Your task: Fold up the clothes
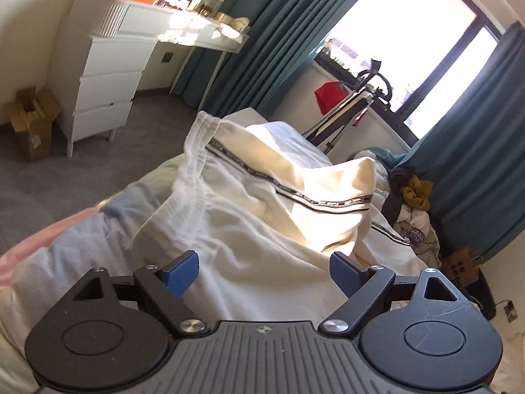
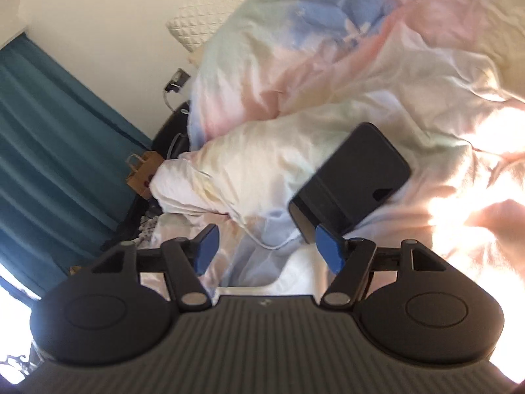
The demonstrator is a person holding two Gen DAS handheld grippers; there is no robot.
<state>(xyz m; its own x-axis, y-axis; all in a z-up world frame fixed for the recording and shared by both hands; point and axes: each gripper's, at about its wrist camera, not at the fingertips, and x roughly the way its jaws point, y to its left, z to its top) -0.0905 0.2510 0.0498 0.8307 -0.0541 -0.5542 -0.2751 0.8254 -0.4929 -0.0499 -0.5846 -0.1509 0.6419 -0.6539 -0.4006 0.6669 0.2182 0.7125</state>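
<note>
Cream-white trousers [image 1: 262, 203] with an elastic waistband and a dark patterned side stripe lie rumpled on the bed in the left wrist view, partly doubled over. My left gripper [image 1: 264, 274] is open just above the near part of the cloth, holding nothing. My right gripper [image 2: 264, 246] is open and empty over a pastel pink-and-blue duvet [image 2: 328, 65]; the trousers do not show in that view.
A black phone [image 2: 354, 177] lies on the duvet just beyond the right fingertips, with a white cable [image 2: 249, 226] beside it. A heap of other clothes [image 1: 413, 203] lies at the bed's far right. White drawers [image 1: 105, 92], teal curtains [image 1: 285, 32] and a window stand beyond.
</note>
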